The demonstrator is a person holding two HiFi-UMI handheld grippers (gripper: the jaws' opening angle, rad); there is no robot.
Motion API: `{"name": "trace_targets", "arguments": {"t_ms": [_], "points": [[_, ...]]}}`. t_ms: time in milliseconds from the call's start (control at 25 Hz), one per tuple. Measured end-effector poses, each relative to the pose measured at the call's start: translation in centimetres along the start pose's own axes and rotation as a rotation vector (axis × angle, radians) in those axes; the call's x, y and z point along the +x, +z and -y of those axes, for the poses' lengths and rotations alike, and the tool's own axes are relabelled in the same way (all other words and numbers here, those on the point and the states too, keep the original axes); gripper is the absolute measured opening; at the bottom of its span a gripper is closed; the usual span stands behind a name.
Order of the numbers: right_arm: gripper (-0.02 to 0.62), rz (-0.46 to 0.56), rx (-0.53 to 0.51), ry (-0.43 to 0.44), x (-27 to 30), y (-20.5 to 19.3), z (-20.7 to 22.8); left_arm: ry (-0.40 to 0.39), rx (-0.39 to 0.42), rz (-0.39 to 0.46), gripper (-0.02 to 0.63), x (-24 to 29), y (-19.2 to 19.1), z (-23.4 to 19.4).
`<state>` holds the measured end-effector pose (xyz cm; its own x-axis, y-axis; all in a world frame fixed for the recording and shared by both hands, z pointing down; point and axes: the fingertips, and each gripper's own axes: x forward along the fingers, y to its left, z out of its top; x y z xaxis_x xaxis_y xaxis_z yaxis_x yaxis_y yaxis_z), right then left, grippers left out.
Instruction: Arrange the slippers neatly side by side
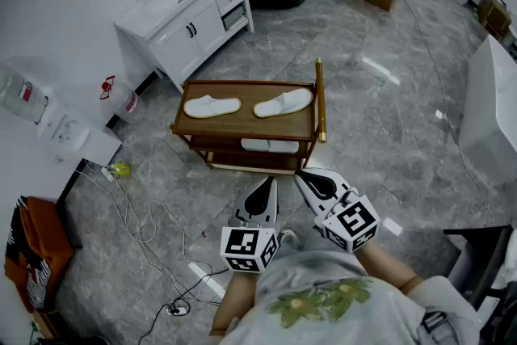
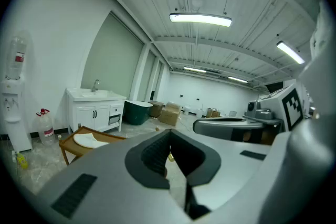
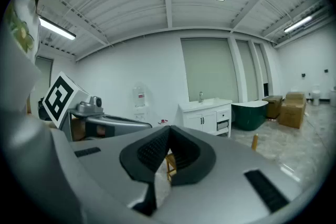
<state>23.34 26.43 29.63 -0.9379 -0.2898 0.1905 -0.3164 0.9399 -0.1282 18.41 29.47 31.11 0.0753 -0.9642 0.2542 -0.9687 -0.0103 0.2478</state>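
Slippers (image 1: 283, 103) lie crosswise, end to end, straight ahead of left gripper (image 1: 270, 183) and right gripper (image 1: 302, 175), both closed and empty.

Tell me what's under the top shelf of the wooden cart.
A lower shelf holds a white item, likely another slipper or a pair, seen only along its front edge. The top shelf, which bears two white slippers, covers the rest.
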Motion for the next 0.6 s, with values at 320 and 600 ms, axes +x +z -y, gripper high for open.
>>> {"name": "trace_targets", "arguments": {"t_ms": [320, 600], "points": [[0.006, 0.001, -0.033, 0.005, 0.9, -0.4, -0.4, -0.009, 0.013, -0.021, 0.015, 0.4, -0.7, -0.7], [0.006, -0.02, -0.018, 0.011, 2.1, -1.2, 0.2, -0.013, 0.013, -0.056, 0.015, 1.5, -1.6, -1.5]]}}
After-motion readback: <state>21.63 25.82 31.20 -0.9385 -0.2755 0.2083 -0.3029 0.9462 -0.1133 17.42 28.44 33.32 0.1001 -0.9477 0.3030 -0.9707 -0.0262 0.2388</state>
